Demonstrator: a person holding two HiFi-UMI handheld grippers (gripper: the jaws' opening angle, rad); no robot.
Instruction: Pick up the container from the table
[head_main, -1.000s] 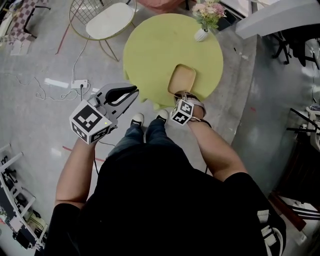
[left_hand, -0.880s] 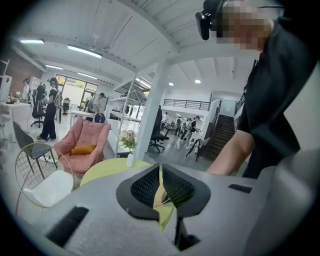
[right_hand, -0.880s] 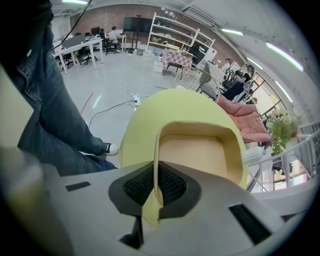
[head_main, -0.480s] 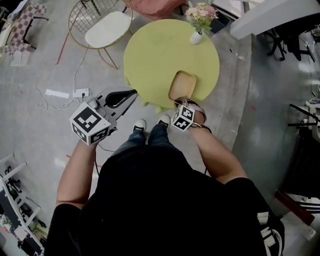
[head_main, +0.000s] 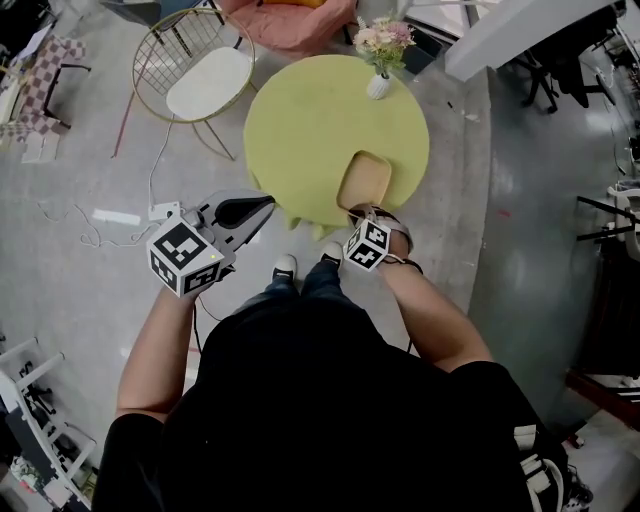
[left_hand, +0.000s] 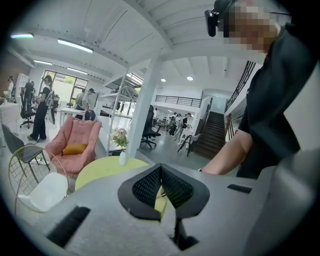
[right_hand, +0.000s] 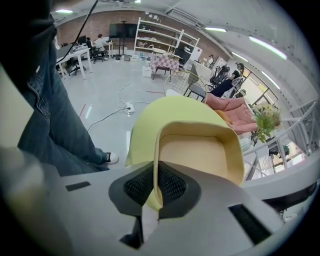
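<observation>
The container (head_main: 365, 180) is a shallow tan tray with rounded corners, over the near edge of the round yellow-green table (head_main: 310, 120). My right gripper (head_main: 363, 213) is shut on the container's near rim, pointing steeply down. In the right gripper view the thin wall of the container (right_hand: 200, 150) runs between the black pads of the right gripper (right_hand: 156, 186), and the tray looks lifted slightly off the table (right_hand: 145, 115). My left gripper (head_main: 262, 205) hangs left of the table over the floor. Its pads meet at the tips with nothing between them, as the left gripper (left_hand: 161, 184) view shows.
A white vase of flowers (head_main: 378, 82) stands at the table's far edge. A wire chair with a white seat (head_main: 205, 80) and a pink armchair (head_main: 290, 15) are beyond the table. A power strip and cables (head_main: 150, 212) lie on the floor at left. My feet (head_main: 285, 268) are just before the table.
My right gripper has come up a little with the container still pinched in it. The left gripper has hardly moved. The head view has shifted slightly.
</observation>
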